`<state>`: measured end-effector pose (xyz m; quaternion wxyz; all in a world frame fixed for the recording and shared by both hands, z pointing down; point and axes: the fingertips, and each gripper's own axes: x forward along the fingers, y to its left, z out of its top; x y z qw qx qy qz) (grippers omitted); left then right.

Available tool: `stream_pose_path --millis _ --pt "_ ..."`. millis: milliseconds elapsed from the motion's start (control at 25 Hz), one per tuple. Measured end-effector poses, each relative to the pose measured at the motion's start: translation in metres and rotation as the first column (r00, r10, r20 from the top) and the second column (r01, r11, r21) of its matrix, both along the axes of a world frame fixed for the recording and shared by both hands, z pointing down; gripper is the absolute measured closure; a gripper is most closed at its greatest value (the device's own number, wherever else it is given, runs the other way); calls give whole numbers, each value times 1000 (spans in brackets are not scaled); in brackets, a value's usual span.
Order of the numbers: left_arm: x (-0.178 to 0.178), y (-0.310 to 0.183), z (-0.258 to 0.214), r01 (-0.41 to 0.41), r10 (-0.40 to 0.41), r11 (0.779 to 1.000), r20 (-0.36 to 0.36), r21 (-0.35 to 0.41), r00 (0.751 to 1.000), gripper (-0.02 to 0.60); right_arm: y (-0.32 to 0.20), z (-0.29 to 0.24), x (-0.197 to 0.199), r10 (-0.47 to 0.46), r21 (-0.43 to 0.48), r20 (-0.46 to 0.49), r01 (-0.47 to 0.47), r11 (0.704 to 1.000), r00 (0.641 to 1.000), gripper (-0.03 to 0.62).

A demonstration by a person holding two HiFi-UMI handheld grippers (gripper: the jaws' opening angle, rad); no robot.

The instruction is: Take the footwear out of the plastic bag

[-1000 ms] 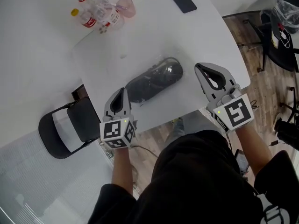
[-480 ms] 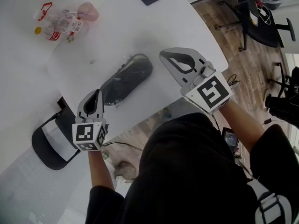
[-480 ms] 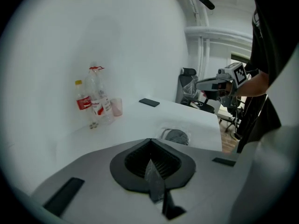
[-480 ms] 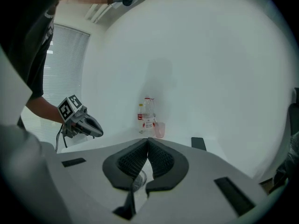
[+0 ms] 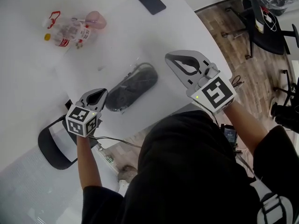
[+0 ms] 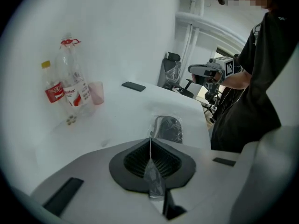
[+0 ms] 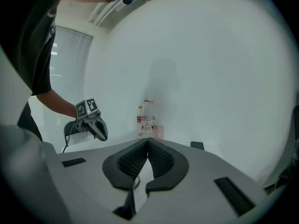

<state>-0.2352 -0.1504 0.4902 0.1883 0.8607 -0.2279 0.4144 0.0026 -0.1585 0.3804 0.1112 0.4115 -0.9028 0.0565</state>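
The light is bright, even and diffuse. In the head view the white desk (image 5: 180, 36) nearly washes out, and shadows on it are faint and soft-edged. The plastic bag (image 5: 133, 85) carries small glints. Both gripper views are fisheye, with black vignette in the corners and lines bowing toward the edges. Daylight enters through a blinded window (image 7: 67, 66).

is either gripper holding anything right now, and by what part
Nothing: left gripper and right gripper are shut and empty; the bagged shoe lies untouched.
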Motion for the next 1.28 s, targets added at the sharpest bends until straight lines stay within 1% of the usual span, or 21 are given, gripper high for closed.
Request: stream_pose_path --millis 160,280,440,520,560,600,640,680,720,800,840,880,960,1000,1040,1120,1160,1200,1280 --pt "-7 -8 12 -33 35 998 45 -51 998 558 -4 -10 -1 -14 30 11 14 999 1000 577" --pt "-9 -15 25 -38 43 994 45 -98 998 558 -9 -12 1 -22 39 6 22 999 1000 577" --pt "-18 -14 41 -48 58 984 54 -171 997 558 -15 -10 0 -40 46 6 40 998 999 577" --pt "-19 -11 55 -56 73 975 68 -216 995 548 -14 -9 2 -39 48 16 38 998 999 577" --pt "-18 -10 63 -63 83 967 72 -248 994 507 -13 -7 4 -34 42 20 33 999 999 577" --pt "-18 -8 70 -72 96 956 71 -283 993 414 -13 -6 5 -30 33 20 29 999 999 577" --pt "-19 -5 75 -86 113 945 68 -315 991 352 -14 -3 5 -30 24 17 29 999 999 577" --pt "-21 -3 79 -105 135 935 66 -339 989 273 -15 -1 3 -33 17 13 32 999 999 577" --pt "-23 -1 82 -126 159 927 67 -354 985 230 -15 0 0 -37 14 9 37 999 999 577" --pt "-25 5 87 -165 205 909 66 -382 977 177 -14 2 -2 -41 12 4 41 999 999 577" --pt "-24 7 87 -180 217 898 49 -401 975 164 -13 3 -2 -39 12 3 39 999 999 577" --pt "-21 10 84 -190 217 884 14 -427 976 154 -12 3 -1 -36 11 3 36 999 999 577" --pt "-13 17 75 -206 191 846 -83 -491 978 146 -12 3 1 -26 8 5 26 1000 1000 577" --pt "-10 21 71 -213 179 825 -115 -523 977 146 -11 4 2 -23 7 4 23 1000 1000 577" --pt "-9 26 71 -218 178 806 -126 -550 976 144 -11 5 3 -20 6 3 20 1000 1000 577" --pt "-13 36 77 -221 201 778 -100 -588 975 135 -9 7 1 -17 1 2 17 1000 1000 577" --pt "-16 41 82 -218 215 770 -78 -600 973 133 -7 8 -1 -19 0 2 19 1000 1000 577" --pt "-18 44 86 -213 223 765 -61 -608 973 132 -6 8 -3 -23 2 -1 23 1000 1000 577" --pt "-18 47 89 -201 211 760 -58 -618 976 132 -3 7 -7 -32 13 -13 32 999 999 577"
